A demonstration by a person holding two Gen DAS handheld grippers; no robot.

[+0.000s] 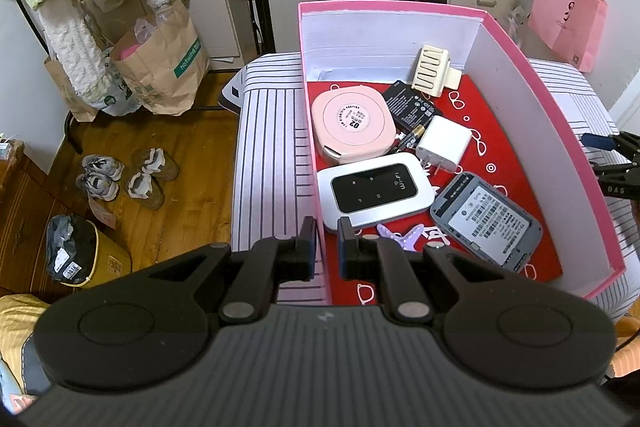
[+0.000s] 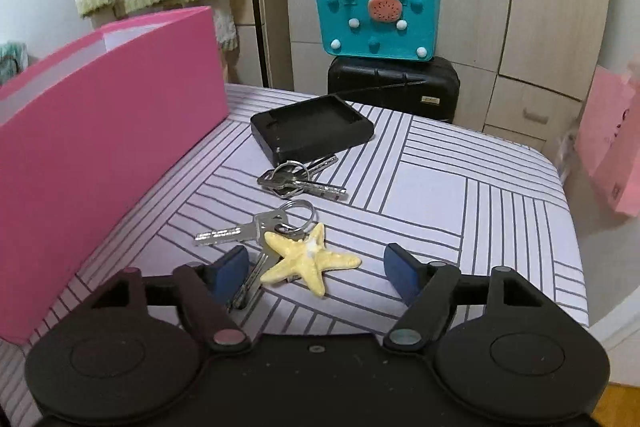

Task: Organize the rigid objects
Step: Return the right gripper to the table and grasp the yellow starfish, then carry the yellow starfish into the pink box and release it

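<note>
The right tool (image 2: pixel 316 269) is spread wide around the starfish keyring (image 2: pixel 310 259) on the striped bed (image 2: pixel 480 195), not yet pinching it. Behind it lie a second bunch of keys (image 2: pixel 300 181) and a black tray (image 2: pixel 312 129), still outside. The left tool (image 1: pixel 325 243), pressed together, grips the near wall of the pink box (image 1: pixel 552 115), which already holds the Wi-Fi router (image 1: pixel 376 189), charger (image 1: pixel 444 143) and other small things.

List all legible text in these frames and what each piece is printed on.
"Wi-Fi": white pocket router.
"02": pink round case; its ring of small print is unreadable.
"hotwind": green band on the paper bag.
Grey device's label, black battery, floor tags and keys: too small to read.
</note>
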